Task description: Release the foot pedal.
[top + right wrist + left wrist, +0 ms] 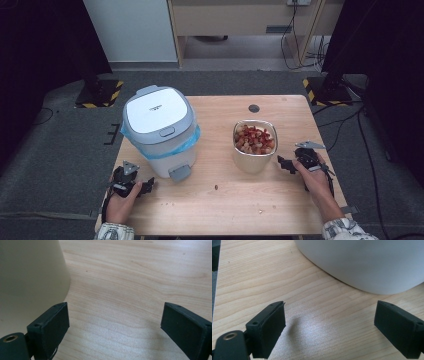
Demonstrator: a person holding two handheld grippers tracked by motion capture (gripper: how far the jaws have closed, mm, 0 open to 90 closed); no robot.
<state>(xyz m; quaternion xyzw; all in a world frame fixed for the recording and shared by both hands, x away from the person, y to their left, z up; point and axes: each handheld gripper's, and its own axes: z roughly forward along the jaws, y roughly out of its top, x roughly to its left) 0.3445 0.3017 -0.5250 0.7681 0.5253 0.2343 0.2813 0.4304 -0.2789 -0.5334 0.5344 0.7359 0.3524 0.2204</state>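
Observation:
A white pedal bin (159, 131) with a grey-rimmed lid and a blue liner stands on the left half of the wooden table (280, 200). Right of it is a metal bowl (254, 144) holding reddish and tan food scraps. My left gripper (145, 187) rests low at the table's front left, just left of the bin's pedal (179, 173), open and holding nothing. In the left gripper view the bin's white wall (367, 262) curves close ahead. My right gripper (284, 164) sits beside the bowl's right side, open with nothing between its fingers. The bowl's pale wall (27, 282) shows in the right gripper view.
A small brown crumb (216, 187) lies on the table in front of the bin, and a few tiny bits (261, 211) lie near the front edge. A round dark hole (254, 108) marks the table's back. Black stands with striped bases (100, 94) flank the table on the floor.

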